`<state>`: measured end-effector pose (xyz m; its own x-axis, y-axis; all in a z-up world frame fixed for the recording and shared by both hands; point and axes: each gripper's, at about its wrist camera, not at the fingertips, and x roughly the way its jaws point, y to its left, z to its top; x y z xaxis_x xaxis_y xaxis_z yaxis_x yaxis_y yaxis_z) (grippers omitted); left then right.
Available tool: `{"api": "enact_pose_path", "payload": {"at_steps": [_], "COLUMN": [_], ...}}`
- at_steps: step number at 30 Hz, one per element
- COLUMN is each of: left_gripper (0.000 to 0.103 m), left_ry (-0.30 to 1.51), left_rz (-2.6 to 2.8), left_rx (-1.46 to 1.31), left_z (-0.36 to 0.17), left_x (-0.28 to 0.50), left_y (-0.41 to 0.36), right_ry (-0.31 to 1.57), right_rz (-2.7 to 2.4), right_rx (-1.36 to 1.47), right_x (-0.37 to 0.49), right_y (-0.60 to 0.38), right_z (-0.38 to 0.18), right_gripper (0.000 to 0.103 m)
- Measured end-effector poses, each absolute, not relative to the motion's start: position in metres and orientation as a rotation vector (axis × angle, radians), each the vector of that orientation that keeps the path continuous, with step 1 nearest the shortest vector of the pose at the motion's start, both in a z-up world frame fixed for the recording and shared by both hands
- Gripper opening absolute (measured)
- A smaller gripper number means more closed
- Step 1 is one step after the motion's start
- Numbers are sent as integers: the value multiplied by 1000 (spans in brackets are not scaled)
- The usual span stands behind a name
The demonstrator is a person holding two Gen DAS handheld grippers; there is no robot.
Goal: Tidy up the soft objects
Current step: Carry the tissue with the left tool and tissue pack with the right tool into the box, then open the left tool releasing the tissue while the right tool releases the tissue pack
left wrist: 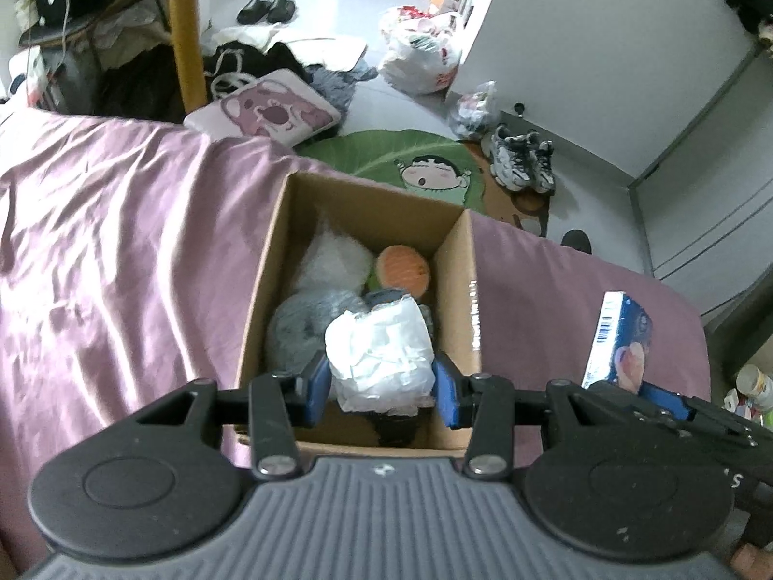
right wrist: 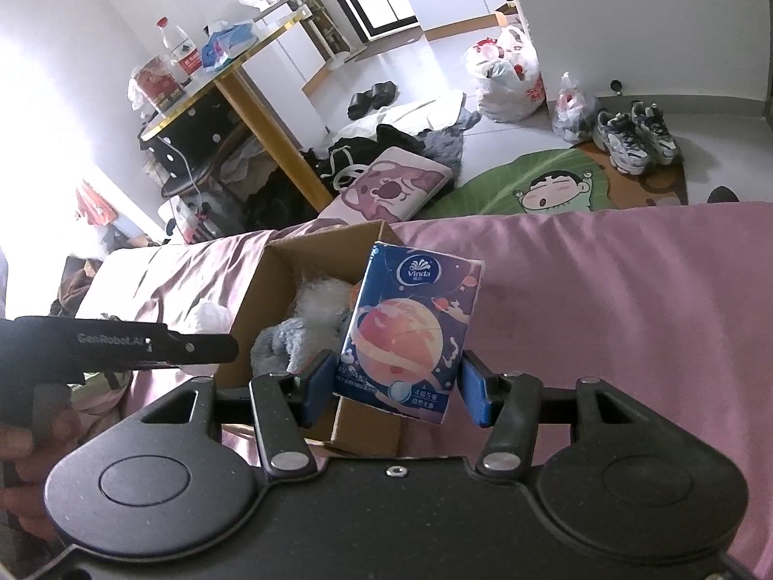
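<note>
An open cardboard box [left wrist: 464, 299] stands on the pink bedsheet [left wrist: 121, 251]. Inside lie a white plush [left wrist: 333, 261], an orange plush [left wrist: 403, 268] and a grey plush [left wrist: 299, 328]. My left gripper [left wrist: 381, 391] is shut on a crumpled white bag bundle [left wrist: 381, 353], held over the near end of the box. My right gripper [right wrist: 398, 389] is shut on a blue Vinda tissue pack [right wrist: 410, 328], upright just right of the box [right wrist: 270, 290]. The same pack [left wrist: 621, 343] shows at the right of the left wrist view. The left gripper's arm [right wrist: 145, 343] shows at the left of the right wrist view.
Beyond the bed's edge the floor holds a green cartoon rug [left wrist: 410, 154], a pink cushion [left wrist: 265, 111], sneakers [left wrist: 522, 159], plastic bags [left wrist: 425, 53] and dark clothes. A yellow-legged table [right wrist: 232, 63] stands at the back left. A hand [right wrist: 29, 435] holds the left gripper.
</note>
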<state>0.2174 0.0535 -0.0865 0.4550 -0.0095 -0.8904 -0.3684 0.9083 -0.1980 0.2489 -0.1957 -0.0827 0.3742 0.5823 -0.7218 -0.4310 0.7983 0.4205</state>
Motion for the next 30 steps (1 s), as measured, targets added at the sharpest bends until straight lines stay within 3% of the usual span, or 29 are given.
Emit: {"api": "enact_pose_path", "payload": {"at_steps": [15,30], "left_gripper": [47,51], "left_ry": [1159,1151], "left_rz": [280,286], "left_rx": [-437,-483], "left_z": [-116,-111], "left_x": [215,209], "left_y": [86,107], "right_ry": [1008,1044], "right_rz": [719,758], "right_rx": [170,104], "right_x": [248,241], "right_y": [-161,-123], "right_z": [-84,-91], "right_gripper": [54,54]}}
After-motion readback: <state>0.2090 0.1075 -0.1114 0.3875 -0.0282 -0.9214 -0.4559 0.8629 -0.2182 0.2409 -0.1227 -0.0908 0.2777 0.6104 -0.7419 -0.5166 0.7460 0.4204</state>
